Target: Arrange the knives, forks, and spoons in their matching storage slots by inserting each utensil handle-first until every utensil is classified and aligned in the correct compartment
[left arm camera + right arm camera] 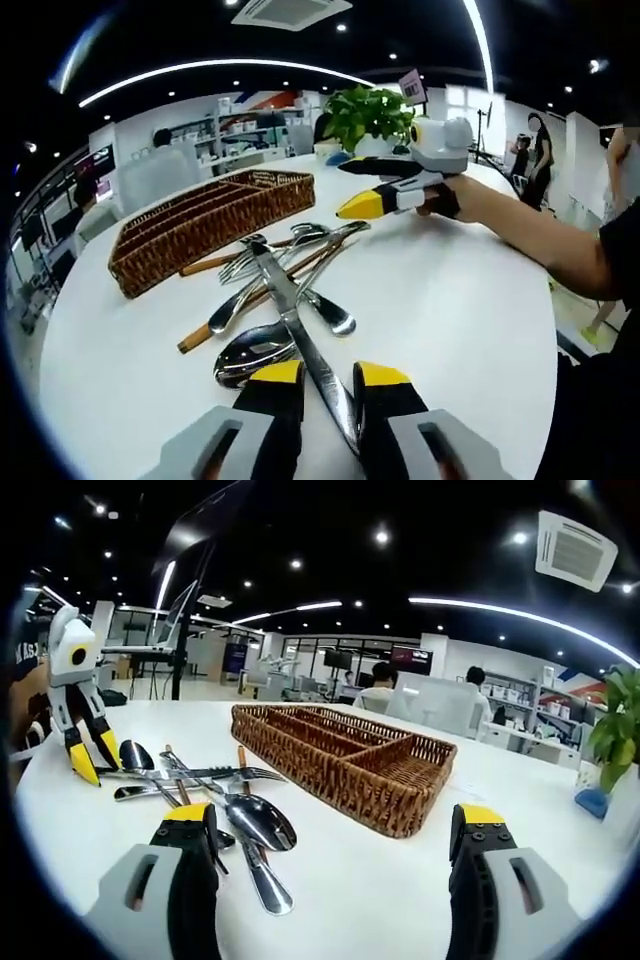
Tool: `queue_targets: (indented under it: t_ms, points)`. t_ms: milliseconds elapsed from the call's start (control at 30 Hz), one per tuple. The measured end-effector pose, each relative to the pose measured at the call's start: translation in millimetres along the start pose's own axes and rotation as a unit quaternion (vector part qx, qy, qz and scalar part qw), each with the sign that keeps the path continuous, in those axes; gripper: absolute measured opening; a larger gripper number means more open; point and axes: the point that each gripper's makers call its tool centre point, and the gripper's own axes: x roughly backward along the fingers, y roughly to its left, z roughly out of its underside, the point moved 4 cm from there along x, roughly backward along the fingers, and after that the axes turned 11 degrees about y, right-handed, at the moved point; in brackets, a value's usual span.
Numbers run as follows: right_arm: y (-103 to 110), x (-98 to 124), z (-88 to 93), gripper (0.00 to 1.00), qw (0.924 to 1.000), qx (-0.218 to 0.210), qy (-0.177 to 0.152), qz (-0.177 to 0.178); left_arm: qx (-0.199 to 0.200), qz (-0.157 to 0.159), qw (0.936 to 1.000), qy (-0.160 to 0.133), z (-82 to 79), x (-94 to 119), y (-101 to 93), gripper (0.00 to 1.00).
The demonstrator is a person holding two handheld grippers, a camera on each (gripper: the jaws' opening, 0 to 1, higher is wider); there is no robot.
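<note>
Utensils: the knife (300,335), spoons (255,352) and forks (262,252) lie crossed in one loose heap on the white surface (440,310), just near of the wicker tray (205,222); none sits in a slot yet.

Tray: in the right gripper view its long dividers (350,742) run away from you, with the heap to its left.

Left claw (328,385): your jaws stand a little apart, astride the near end of the knife; I cannot tell whether they touch it yet.

Right claw (335,835): wide open, holding nothing, raised over the surface with the tray between its jaws in the right gripper view.

Step in hand: probably taking the knife, since it lies on top of the heap.

How to do it well: close squarely on the knife's near end and lift it straight off before turning, so the spoon under it is not dragged along.

Next call: turn the handle toward the tray and line it up with a long slot before sliding in.

Risk: polished steel may slip in your jaws.
</note>
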Motion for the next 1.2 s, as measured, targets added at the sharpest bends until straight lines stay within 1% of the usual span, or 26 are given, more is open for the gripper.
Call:
queue_targets:
  t_ms: [100,200,367,600,667,700,733,767,867,933,1067,1200]
  points:
    - [-0.4,0.5,0.1,0.99,1.0000,-0.001,0.000,0.001,0.004,0.007,1.0000,-0.001,-0.8,-0.2,-0.6,0.16]
    - [-0.3,0.4,0.4,0.99,1.0000,0.000,0.000,0.000,-0.002,0.019,0.9998,0.001,-0.2,0.7,-4.1,0.13]
    - [3.1,-0.1,0.0,0.99,1.0000,0.007,-0.001,-0.004,-0.007,0.010,0.9999,-0.004,1.9,2.4,0.9,0.09]
    - [3.9,-0.7,-0.4,0.99,0.9999,0.009,-0.001,-0.006,-0.003,0.033,0.9994,-0.008,2.2,3.6,3.1,0.09]
    - [3.9,-0.8,-0.4,0.99,0.9999,0.009,-0.001,-0.007,-0.001,0.034,0.9994,-0.011,2.5,3.4,5.1,0.10]
    - [3.8,-0.8,-0.4,0.99,0.9999,0.009,-0.001,-0.006,-0.001,0.039,0.9991,-0.014,2.4,3.7,4.4,0.11]
    - [3.6,-0.9,-0.4,0.99,0.9999,0.010,-0.001,-0.006,0.008,0.048,0.9987,-0.016,1.9,3.6,3.5,0.11]
    - [3.4,-1.0,-0.6,0.99,0.9999,0.010,-0.002,-0.006,0.007,0.045,0.9989,-0.014,2.4,3.9,6.2,0.09]
    - [3.9,-0.9,-0.9,0.99,0.9999,0.010,-0.002,-0.006,0.001,0.052,0.9985,-0.015,1.7,3.7,3.1,0.08]
    - [4.4,-1.1,-0.7,0.99,0.9999,0.011,-0.002,-0.007,-0.014,0.052,0.9984,-0.018,1.3,3.4,2.4,0.08]
    - [4.1,-0.8,-1.4,0.99,0.9999,0.011,-0.003,-0.007,-0.018,0.057,0.9978,-0.027,0.9,3.2,2.7,0.07]
    - [4.8,-0.4,-2.5,0.99,0.9999,0.010,-0.006,-0.009,-0.015,0.065,0.9972,-0.033,1.2,2.9,3.9,0.06]
